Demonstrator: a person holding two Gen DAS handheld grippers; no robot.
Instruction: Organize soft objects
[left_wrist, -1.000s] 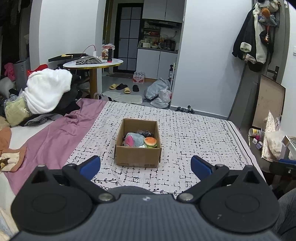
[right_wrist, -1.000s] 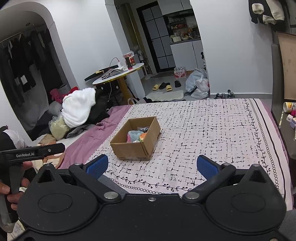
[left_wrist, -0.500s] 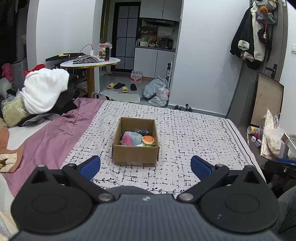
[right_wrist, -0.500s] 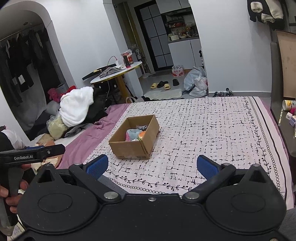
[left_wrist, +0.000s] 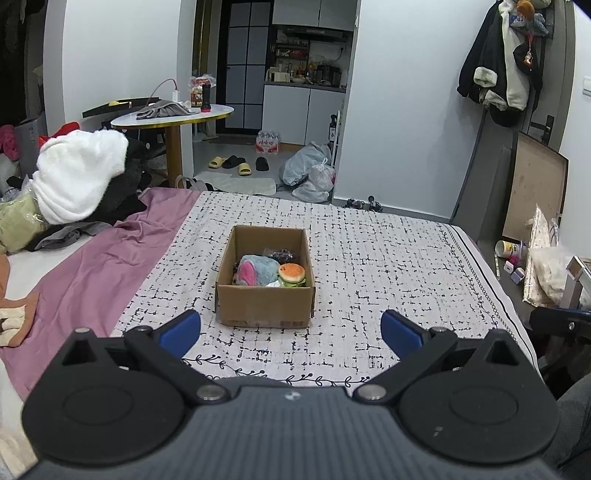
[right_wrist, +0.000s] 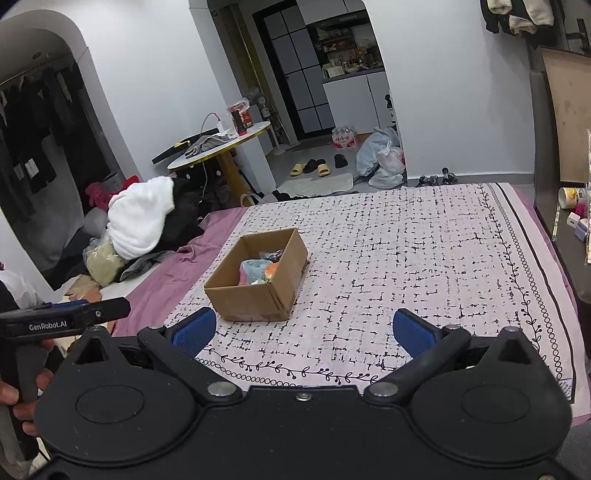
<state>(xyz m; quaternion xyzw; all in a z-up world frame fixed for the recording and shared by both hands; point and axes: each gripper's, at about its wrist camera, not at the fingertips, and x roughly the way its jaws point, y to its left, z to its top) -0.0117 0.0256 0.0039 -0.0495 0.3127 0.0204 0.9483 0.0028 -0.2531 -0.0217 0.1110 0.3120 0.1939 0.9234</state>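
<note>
Both grippers hang level above the near edge of the bed, and neither holds anything. The left gripper (left_wrist: 290, 330) has its blue fingers (left_wrist: 181, 328) spread wide, released, with the cardboard box (left_wrist: 265, 302) sitting dead ahead between them on the patterned bedspread (left_wrist: 388, 266). The right gripper (right_wrist: 303, 332) is the same story: jaws wide apart, nothing between the pads, and from its angle the box (right_wrist: 255, 299) lies ahead and a touch to the left.

The box is open-topped and the soft things are inside it. There's a fluffy blue-and-pink plush (left_wrist: 255, 270) on the left, a little burger toy (left_wrist: 291, 275) pressed right beside it, and something dark (left_wrist: 280, 254) tucked behind them near the far wall; I can't make out what it is. From the right wrist view the plush (right_wrist: 253, 269) shows well, the burger only as an orange patch.

The bedspread around the box lies flat. A purple sheet (left_wrist: 85, 280) rumples along the bed's left side, with a heap of clothes topped by a white fleece (left_wrist: 79, 175) beyond it. A hand (right_wrist: 22, 398) grips the left tool's handle at the edge of the right wrist view.
</note>
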